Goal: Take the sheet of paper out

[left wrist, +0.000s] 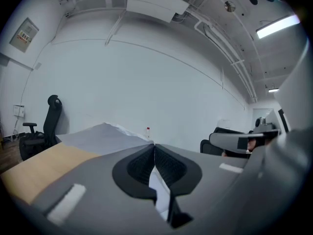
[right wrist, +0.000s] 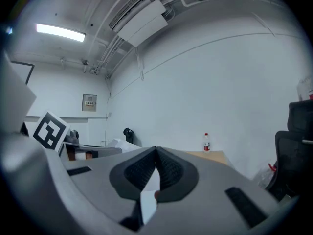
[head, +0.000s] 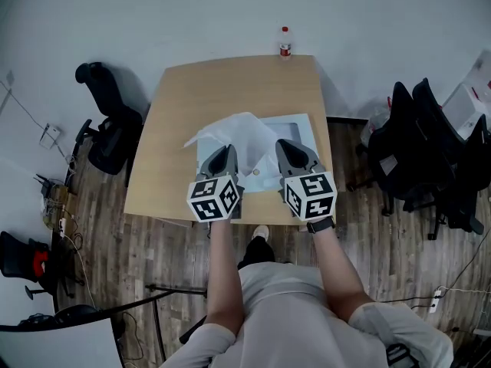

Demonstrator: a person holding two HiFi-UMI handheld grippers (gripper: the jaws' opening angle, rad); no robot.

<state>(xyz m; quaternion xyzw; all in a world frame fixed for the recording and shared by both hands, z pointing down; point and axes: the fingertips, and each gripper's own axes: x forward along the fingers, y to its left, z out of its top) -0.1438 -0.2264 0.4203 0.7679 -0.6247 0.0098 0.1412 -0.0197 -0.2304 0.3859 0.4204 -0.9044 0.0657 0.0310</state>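
The white sheet of paper (head: 239, 131) stands lifted and bowed above the pale plastic folder (head: 301, 126), which lies on the wooden table (head: 230, 90). My left gripper (head: 227, 152) is shut on the sheet's near edge. In the left gripper view a white strip shows between the closed jaws (left wrist: 154, 146), and the sheet (left wrist: 105, 133) rises to the left ahead of them. My right gripper (head: 286, 147) is beside it over the folder's near part. It is shut (right wrist: 156, 150) on a thin white edge that looks like the folder's. A small snap (head: 255, 172) shows between the two grippers.
A water bottle (head: 285, 43) stands at the table's far edge. A black office chair (head: 107, 129) is left of the table, and more black chairs (head: 430, 152) crowd the right. The wall is just behind the table.
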